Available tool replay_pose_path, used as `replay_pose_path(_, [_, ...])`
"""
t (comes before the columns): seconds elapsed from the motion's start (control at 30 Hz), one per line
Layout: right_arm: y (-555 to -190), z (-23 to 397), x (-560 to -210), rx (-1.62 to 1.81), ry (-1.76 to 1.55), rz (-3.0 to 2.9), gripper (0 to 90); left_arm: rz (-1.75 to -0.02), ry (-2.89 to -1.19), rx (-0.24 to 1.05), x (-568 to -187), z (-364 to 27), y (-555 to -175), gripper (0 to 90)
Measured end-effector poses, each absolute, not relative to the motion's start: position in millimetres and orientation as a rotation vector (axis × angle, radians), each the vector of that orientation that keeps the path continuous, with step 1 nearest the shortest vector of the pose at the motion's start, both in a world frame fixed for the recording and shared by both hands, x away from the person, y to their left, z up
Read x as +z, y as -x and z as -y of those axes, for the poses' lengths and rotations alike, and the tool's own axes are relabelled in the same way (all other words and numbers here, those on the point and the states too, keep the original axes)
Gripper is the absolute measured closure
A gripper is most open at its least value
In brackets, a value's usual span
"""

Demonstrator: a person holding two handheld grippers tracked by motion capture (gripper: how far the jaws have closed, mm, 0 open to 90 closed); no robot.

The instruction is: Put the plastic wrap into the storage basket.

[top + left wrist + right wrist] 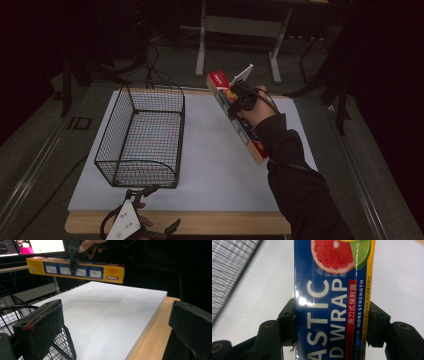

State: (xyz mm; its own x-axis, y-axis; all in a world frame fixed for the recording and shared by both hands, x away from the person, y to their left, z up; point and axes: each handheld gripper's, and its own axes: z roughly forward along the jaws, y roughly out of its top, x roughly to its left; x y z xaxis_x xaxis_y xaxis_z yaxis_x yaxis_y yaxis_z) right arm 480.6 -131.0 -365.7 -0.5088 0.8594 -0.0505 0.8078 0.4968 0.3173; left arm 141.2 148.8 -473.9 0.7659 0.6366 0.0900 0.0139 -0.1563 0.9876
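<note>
The long box (333,302) reads "PLASTIC WRAP" in part: the white letters "ASTIC" and "WRAP" run along its blue face in the right gripper view, with a red strip of Chinese characters beside them and the small words "MORE STRENGTH" on the yellow edge. A cut grapefruit and a lime slice are printed above the lettering. In the left gripper view the box's yellow side carries a blue panel with four small white pictures and a red logo too small to read.

The right gripper (240,100) has its two black jaws clamped on the box, one on each long side, at about the box's middle. The box (237,117) hangs clear above the far right part of the white sheet (210,150), tilted, its red end toward the far side and its other end toward the dark sleeve (295,185).

The left gripper (145,192) sits at the near left edge of the table, just beside the near end of the wire basket (142,135). Its jaws stand wide apart with nothing between them.

The black wire basket stands on the left part of the sheet. The sheet covers most of a light wooden table (200,222), whose bare edge shows at the near side. Around it lies grey floor, with cables and the legs of a pale metal frame (237,30) at the far side; the room is dark. A lit screen (37,246) glows at the upper left of the left gripper view.
</note>
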Motion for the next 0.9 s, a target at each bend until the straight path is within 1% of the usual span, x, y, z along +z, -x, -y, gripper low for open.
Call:
replay_pose_path(0.13, [-475, 123, -347, 0.445, -1.414, -2.520, 39.9, -0.525, -1.651, 0.593, -474, -149, -141, 0.2])
replay_pose_path(0.27, [-472, 114, -337, 0.463, -1.386, -2.509, 39.9, -0.524, -1.650, 0.591, -474, -149, -141, 0.2])
replay_pose_path(0.4, [-466, 96, -323, 0.524, -1.350, -2.509, 39.9, -0.525, -1.649, 0.590, -474, -149, -141, 0.2])
replay_pose_path(0.9, [-456, 29, -300, 0.608, -1.264, -2.528, 39.9, -0.521, -1.645, 0.588, -474, -150, -140, 0.2])
